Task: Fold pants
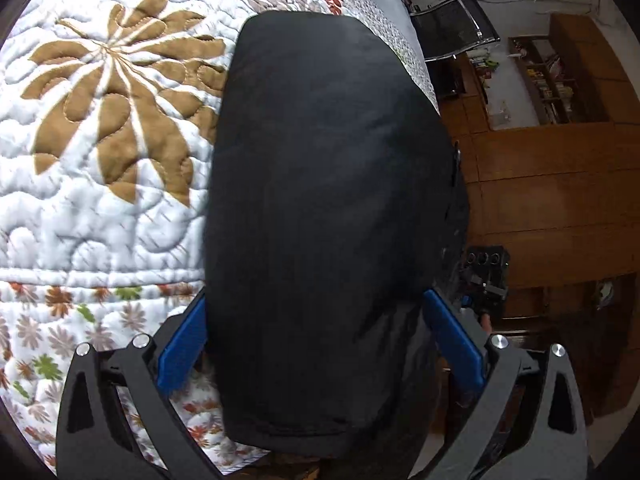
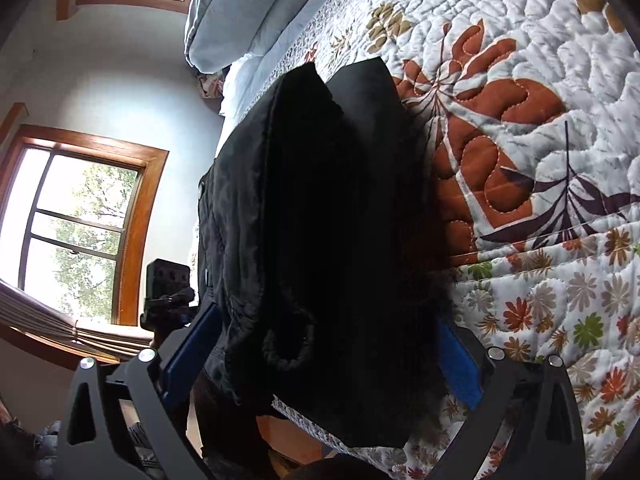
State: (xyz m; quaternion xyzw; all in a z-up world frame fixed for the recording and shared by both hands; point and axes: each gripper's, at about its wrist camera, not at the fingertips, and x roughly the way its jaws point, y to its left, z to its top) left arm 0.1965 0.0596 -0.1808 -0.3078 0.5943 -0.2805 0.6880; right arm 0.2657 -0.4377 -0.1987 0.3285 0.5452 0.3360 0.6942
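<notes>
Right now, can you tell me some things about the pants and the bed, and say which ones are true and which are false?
1. The pants are black. True.
2. The pants lie on a plain white sheet. False: they lie on a quilt with a flower pattern.
3. The left gripper has blue pads, one on each side of the pants. True.
4. The right gripper is far away from the pants. False: the dark cloth sits between its fingers.
5. A window with a wooden frame shows in the right wrist view. True.
6. The floor beside the bed is covered in green carpet. False: it is brown wood.
</notes>
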